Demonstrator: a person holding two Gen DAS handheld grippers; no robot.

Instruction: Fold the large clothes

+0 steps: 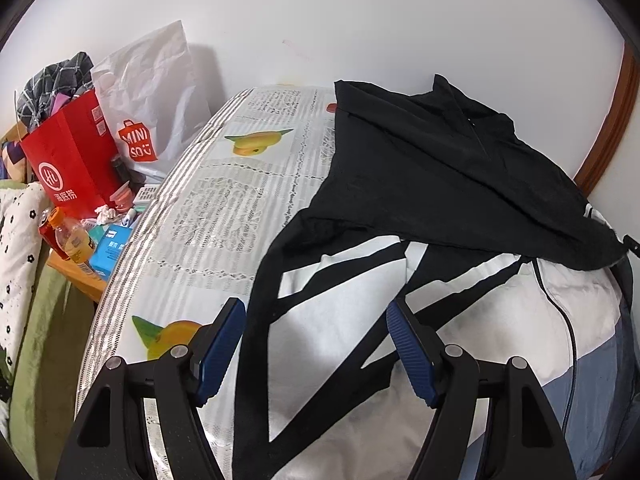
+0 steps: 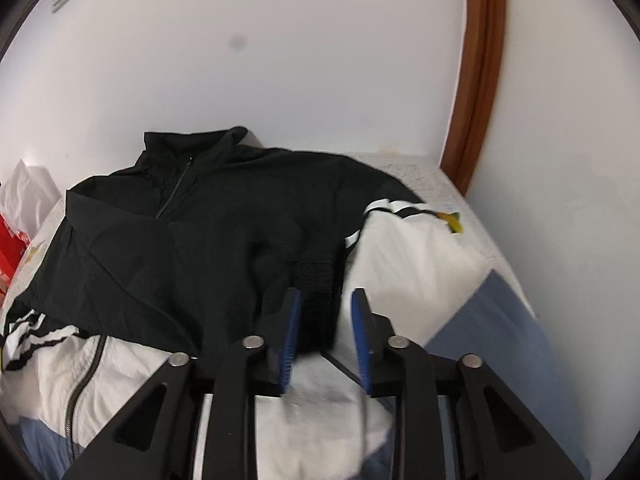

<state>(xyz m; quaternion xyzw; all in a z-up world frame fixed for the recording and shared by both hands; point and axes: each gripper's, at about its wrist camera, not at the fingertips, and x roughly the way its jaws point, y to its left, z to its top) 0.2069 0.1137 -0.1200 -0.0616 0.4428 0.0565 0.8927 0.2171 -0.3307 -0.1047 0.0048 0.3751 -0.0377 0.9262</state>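
A black, white and blue-grey zip jacket [image 1: 440,184] lies on the table; its black upper part is folded over the white part. In the right wrist view the jacket [image 2: 208,232] fills the middle, collar at the back. My left gripper [image 1: 316,320] is open and empty, hovering over the jacket's left white and black striped part. My right gripper [image 2: 326,312] is open, its blue pads [image 2: 294,320] on either side of a black knitted cuff [image 2: 318,292] without closing on it.
A newspaper-print tablecloth [image 1: 224,208] with fruit pictures covers the table. Left of it stands a low side table with a red paper bag [image 1: 72,160], a white Miniso bag [image 1: 148,92], bottles and boxes. A white wall is behind; a brown door frame [image 2: 476,80] stands at the right.
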